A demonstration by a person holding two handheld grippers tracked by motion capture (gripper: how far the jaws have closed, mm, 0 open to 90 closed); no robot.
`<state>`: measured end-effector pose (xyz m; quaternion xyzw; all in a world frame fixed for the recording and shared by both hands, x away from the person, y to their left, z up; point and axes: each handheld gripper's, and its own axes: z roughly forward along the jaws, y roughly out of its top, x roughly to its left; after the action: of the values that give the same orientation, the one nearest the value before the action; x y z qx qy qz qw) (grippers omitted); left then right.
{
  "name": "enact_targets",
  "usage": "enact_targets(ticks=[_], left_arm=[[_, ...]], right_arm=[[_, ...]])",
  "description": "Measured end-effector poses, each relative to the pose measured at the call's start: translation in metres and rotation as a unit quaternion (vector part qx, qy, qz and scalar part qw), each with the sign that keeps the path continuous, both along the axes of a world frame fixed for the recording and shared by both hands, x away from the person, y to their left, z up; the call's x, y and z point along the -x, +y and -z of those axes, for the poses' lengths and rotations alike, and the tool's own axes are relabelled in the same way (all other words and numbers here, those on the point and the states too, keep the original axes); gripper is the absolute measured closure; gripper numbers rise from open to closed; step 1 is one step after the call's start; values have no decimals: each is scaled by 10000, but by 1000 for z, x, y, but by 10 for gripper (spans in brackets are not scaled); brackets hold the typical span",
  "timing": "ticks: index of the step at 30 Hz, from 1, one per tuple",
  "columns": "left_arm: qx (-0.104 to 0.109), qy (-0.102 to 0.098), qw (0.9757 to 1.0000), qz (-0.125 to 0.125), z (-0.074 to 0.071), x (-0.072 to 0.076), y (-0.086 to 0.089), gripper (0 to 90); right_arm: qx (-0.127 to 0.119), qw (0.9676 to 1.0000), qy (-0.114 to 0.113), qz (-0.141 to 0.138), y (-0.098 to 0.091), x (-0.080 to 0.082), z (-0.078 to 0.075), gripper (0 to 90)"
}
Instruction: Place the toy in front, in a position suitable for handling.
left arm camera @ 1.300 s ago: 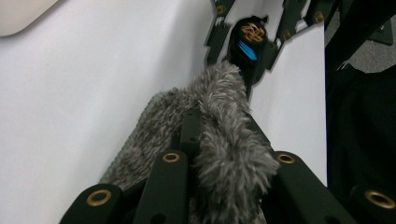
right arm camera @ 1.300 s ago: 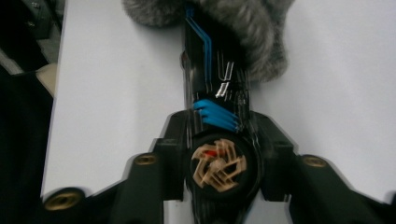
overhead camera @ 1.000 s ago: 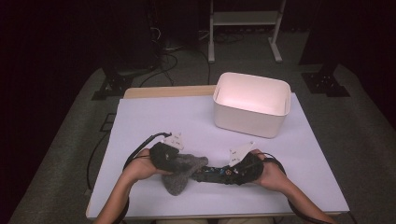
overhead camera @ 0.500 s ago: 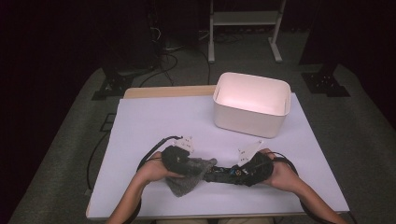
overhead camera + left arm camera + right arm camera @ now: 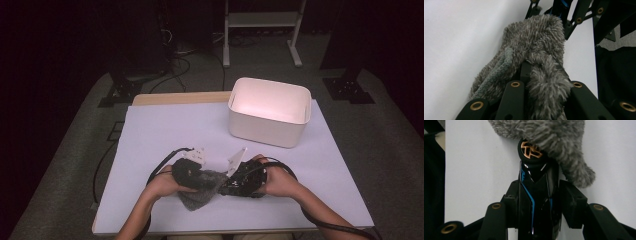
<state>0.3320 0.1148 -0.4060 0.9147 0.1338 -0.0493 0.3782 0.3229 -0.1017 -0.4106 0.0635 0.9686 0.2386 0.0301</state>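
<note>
A grey fuzzy cover lies on the white table near its front edge. My left gripper is shut on it, and in the left gripper view its pile bulges out between the jaws. My right gripper comes in from the right, shut on a glossy black object with blue lines. Its jaws have just been opening a little, with that object still between them. The object's round end with a gold emblem touches the cover.
A white open box stands at the back right of the table. Cables trail from both grippers over the front of the table. Beyond the table, the dark floor holds stands and cables.
My right gripper has moved left with the black object, up to the grey cover. The left gripper has settled slightly lower on the cover.
</note>
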Motion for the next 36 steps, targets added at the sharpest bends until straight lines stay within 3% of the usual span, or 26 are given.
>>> enact_targets(ticks=[5,10,14,18,23,27,31,36], left_arm=[[-116,54,9999,-46,7,0,6,760],[203,271,9994,-19,16,-2,3,759],[197,263,9995,14,14,-3,-4,764],[515,222,9984,-51,-2,-4,6,773],[600,-111,9981,-42,-39,-4,14,774],[658,-366,9972,5,-65,-3,12,773],[541,-453,9975,103,-72,0,3,771],[379,-441,9983,70,-67,0,1,771]], right_arm=[[78,9999,-135,-57,-3,4,-1,557],[-11,9999,-89,-49,-13,6,-1,557],[-24,9995,-296,-109,-13,11,0,561],[-517,9985,-197,-22,-17,7,-5,561],[-1014,9944,-311,-17,-9,2,-14,562],[-1476,9886,-299,48,-4,-4,-23,564],[-1593,9868,-301,66,-6,-3,-23,564],[-1700,9849,-300,154,-19,1,-22,565]])
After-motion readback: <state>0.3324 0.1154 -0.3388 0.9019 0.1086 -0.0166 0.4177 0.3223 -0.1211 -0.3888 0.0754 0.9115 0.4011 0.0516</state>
